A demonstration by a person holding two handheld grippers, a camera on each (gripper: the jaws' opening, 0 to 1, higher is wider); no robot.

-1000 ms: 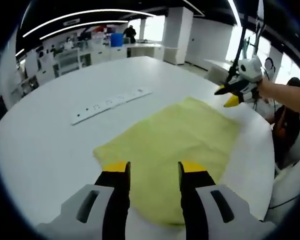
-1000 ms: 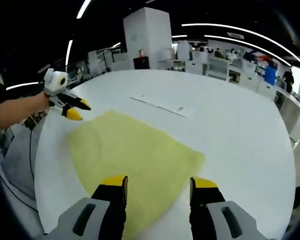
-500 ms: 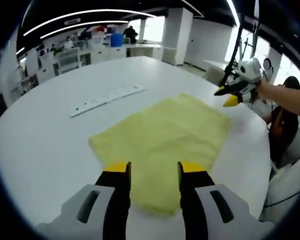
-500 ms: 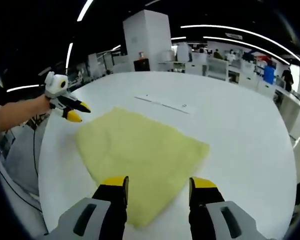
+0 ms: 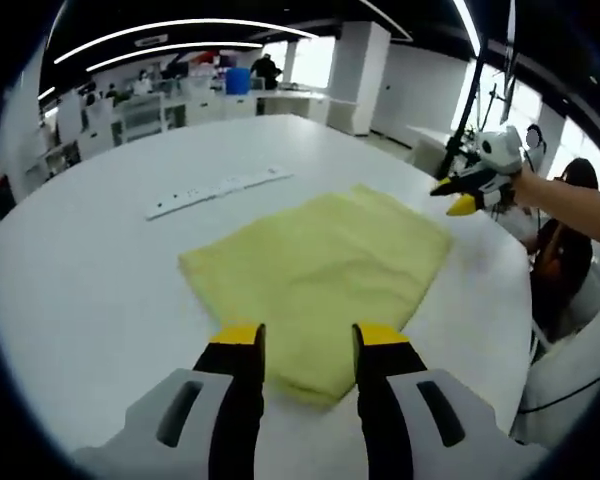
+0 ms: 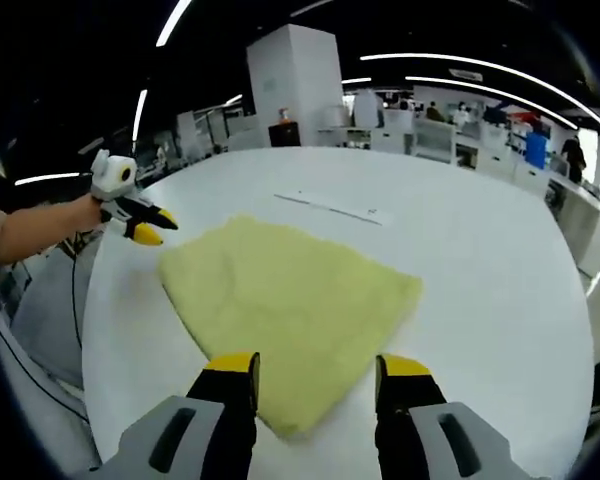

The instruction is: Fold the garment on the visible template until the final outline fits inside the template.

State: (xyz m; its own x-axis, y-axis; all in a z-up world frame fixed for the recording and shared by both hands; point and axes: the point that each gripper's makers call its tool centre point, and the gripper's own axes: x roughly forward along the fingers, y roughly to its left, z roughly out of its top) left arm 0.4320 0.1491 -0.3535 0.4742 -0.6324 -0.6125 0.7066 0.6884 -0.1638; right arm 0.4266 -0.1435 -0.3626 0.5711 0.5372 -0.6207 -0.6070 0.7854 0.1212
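The yellow garment (image 5: 315, 275) lies flat on the white surface (image 5: 90, 270), its near corner just ahead of the left gripper (image 5: 302, 335) and the right gripper (image 6: 315, 365), each hovering with jaws apart and empty, at opposite corners of the cloth.

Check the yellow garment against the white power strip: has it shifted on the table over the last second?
Cannot tell. The yellow garment keeps roughly its place beside the white power strip; the whole picture shifted, so the camera moved.
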